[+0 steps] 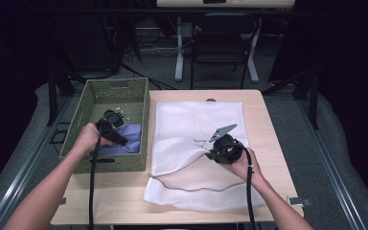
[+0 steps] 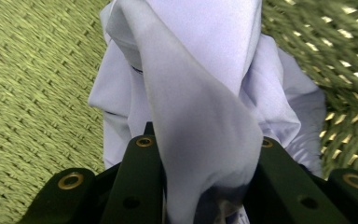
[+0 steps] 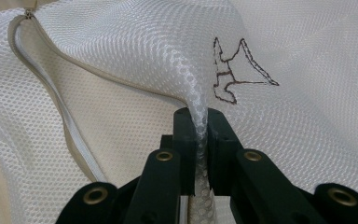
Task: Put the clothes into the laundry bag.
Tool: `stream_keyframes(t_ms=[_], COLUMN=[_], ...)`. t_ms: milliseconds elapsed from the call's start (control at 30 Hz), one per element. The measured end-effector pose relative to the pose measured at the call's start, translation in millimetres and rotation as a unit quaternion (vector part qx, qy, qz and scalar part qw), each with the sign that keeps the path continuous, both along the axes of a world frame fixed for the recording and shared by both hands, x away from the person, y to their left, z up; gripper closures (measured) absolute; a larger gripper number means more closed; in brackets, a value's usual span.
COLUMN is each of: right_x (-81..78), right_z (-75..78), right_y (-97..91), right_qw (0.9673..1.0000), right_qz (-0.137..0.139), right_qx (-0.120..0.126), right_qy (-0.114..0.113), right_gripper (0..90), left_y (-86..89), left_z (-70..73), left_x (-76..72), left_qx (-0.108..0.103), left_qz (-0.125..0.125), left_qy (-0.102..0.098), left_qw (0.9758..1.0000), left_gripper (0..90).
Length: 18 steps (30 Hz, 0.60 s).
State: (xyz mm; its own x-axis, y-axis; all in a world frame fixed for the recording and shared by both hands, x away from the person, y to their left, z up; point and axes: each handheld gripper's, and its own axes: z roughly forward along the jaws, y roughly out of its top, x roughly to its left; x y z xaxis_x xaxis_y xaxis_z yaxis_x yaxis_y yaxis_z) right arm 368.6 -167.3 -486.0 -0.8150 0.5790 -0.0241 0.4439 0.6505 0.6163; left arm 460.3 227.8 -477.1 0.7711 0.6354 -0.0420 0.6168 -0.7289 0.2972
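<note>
Lavender garment [image 2: 200, 93] sits in the green woven basket [image 1: 92, 96], left-centre of the high view, bunched w/ a fold clamped betw. the left gripper [image 1: 111, 125] jaws. Mesh laundry bag [image 1: 199, 124] lies flat to its right, mid-table; its zip opening [image 3: 51, 88] runs along the near edge. Right gripper [image 1: 216, 152] is closed on the bag's top layer, pinching it up. Garment likely has to travel rightward, over the basket wall, toward that opening; left hand is the nearer one.

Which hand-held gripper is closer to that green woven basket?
Left. The left hand-held gripper is inside the basket, gripping lilac cloth; the right hand-held gripper pinches the white mesh bag beside it.
</note>
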Motion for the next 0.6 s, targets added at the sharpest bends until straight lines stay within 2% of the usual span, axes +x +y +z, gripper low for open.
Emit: stream_keyframes(t_ms=[200, 300, 433, 600], right_x=[-0.5, -1.5, -1.6, -0.9], right_z=[0.2, 1.1, 1.4, 0.7], right_y=[0.8, 0.3, -0.1, -0.5], right_qw=[1.0000, 1.0000, 1.0000, 1.0000], right_qz=[0.000, -0.004, -0.003, -0.001], right_qx=[-0.002, 0.000, 0.001, -0.001], right_qy=[-0.002, -0.002, -0.003, -0.004], right_gripper=[84.1, 84.1, 84.1, 84.3], left_y=[2.5, 5.9, 7.9, 11.1], left_z=[7.2, 11.4, 15.5, 26.6], left_x=[-2.7, -3.1, -4.5, -6.5], left_qx=[-0.010, -0.025, -0.026, -0.031], left_qz=[0.001, 0.003, 0.002, 0.004], left_qy=[-0.011, -0.011, -0.011, -0.023], left_qw=[0.9999, 0.9996, 0.9996, 0.9992], left_gripper=[75.7, 75.7, 75.7, 76.1])
